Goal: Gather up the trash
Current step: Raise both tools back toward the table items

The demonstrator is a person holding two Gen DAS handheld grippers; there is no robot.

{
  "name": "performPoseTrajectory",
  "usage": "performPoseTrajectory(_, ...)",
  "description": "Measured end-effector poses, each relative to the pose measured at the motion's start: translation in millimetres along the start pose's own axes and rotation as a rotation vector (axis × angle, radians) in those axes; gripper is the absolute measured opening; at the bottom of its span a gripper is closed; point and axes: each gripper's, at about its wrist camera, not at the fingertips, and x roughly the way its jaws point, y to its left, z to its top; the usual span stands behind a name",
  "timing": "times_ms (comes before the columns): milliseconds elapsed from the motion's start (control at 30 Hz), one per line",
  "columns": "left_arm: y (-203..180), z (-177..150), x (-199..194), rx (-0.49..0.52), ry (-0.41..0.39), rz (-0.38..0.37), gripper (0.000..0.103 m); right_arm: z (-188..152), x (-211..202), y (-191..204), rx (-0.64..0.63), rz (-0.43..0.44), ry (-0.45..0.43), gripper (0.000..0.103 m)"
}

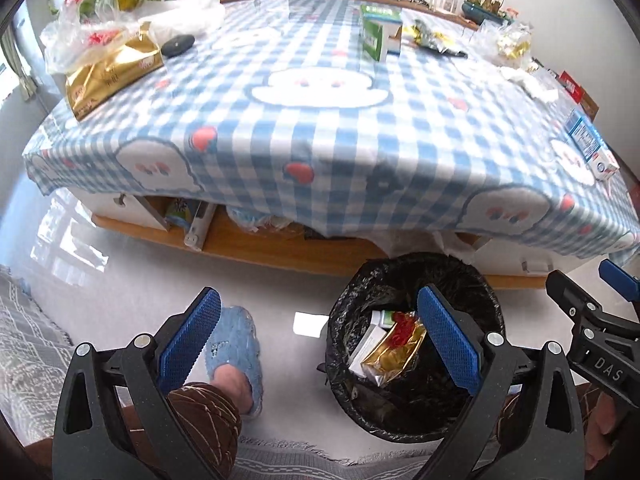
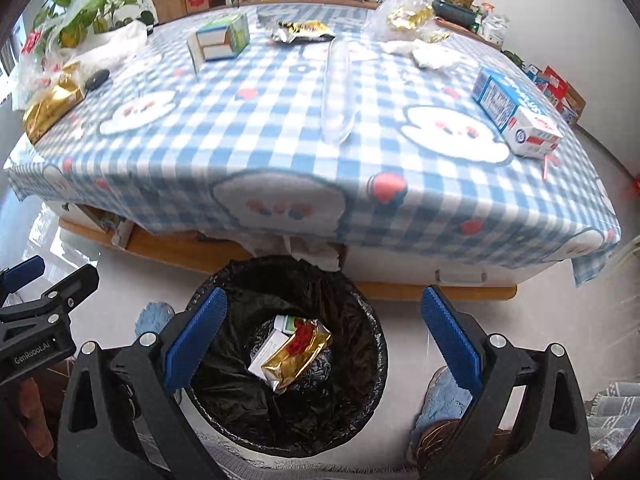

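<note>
Both tools empty over the bin, more trash waiting on the counter.

My right tool (image 2: 322, 340) stands wide open with nothing between its pads, poised above the black-lined bin (image 2: 360, 408), where a gold wrapper (image 2: 296, 354) and a small white box (image 2: 266, 354) already lie; my left tool (image 1: 320, 344) is spread just as wide and empty, beside the bin. Out on the checked counter (image 2: 280, 128) I judge the blue-and-white carton (image 2: 516, 116) light but stiff, best pinched across its narrow sides, and the crumpled foil packet (image 2: 302, 32) soft and slippery, better taken at a bunched fold. Only the left view shows the gold bag (image 1: 114, 70) clearly; the right view alone shows the clear plastic tube (image 2: 338, 92).
</note>
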Motion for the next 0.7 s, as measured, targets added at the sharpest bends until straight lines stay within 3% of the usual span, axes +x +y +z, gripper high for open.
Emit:
performPoseTrajectory(467, -35, 42, -41, 0.062, -0.062, -0.043, 0.097, 34, -51, -39, 0.017, -0.016, -0.131, 0.094)
performPoseTrajectory(700, -63, 56, -46, 0.093, -0.08, -0.057, 0.097, 48, -65, -85, 0.082, -0.042, -0.179, 0.094)
